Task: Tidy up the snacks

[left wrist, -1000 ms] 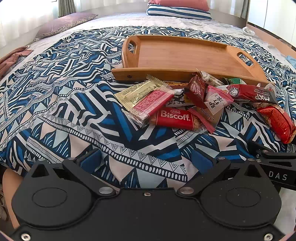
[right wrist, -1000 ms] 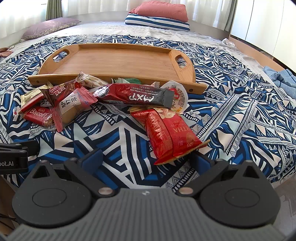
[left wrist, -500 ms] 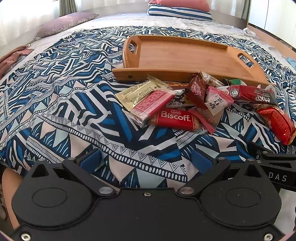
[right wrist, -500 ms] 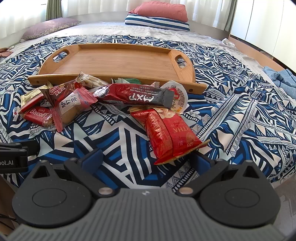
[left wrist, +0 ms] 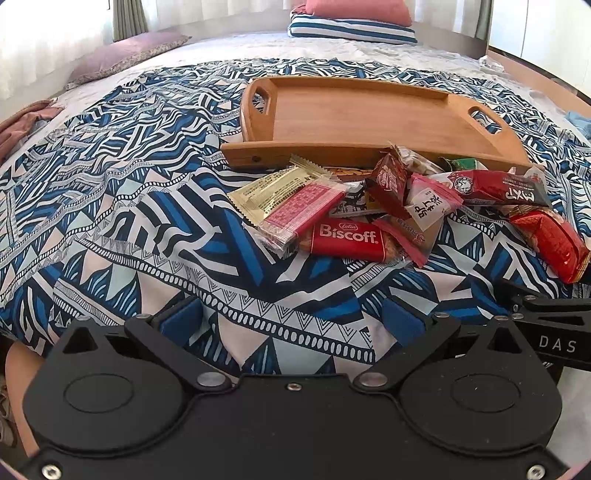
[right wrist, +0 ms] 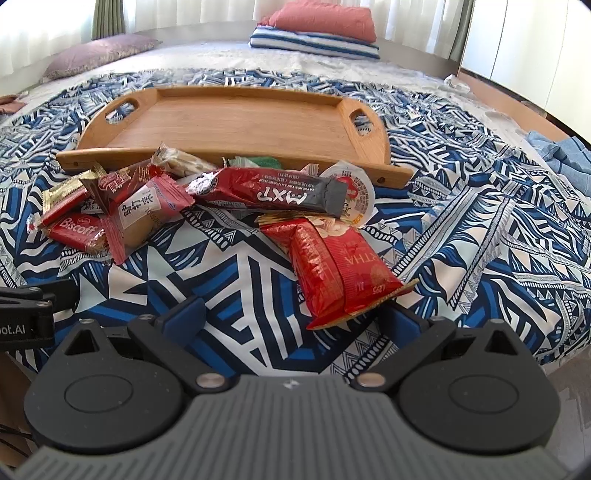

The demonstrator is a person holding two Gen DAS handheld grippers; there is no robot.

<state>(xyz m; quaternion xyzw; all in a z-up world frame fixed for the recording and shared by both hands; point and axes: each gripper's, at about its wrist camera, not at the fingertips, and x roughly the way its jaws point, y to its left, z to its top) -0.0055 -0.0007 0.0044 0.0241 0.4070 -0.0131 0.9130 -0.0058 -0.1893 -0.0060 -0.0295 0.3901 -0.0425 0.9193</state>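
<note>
A pile of snack packets lies on the patterned bedspread in front of an empty wooden tray (left wrist: 354, 114) (right wrist: 243, 118). It includes a red Biscoff pack (left wrist: 347, 238) (right wrist: 75, 229), a pink wafer pack (left wrist: 303, 210), a gold packet (left wrist: 269, 188), a long red-and-grey bar (right wrist: 269, 192) (left wrist: 502, 190) and a red foil bag (right wrist: 332, 269) (left wrist: 550, 243). My left gripper (left wrist: 291, 321) is open and empty, short of the Biscoff pack. My right gripper (right wrist: 291, 317) is open and empty, with the red bag's near end just before its right finger.
The blue-and-white bedspread (left wrist: 122, 206) covers the bed, with its edge close below both grippers. Pillows (right wrist: 314, 33) lie at the far end. A purple pillow (left wrist: 125, 55) lies at the far left. Blue cloth (right wrist: 565, 155) lies at the right.
Both grippers have barely moved. The snacks and tray have not moved.
</note>
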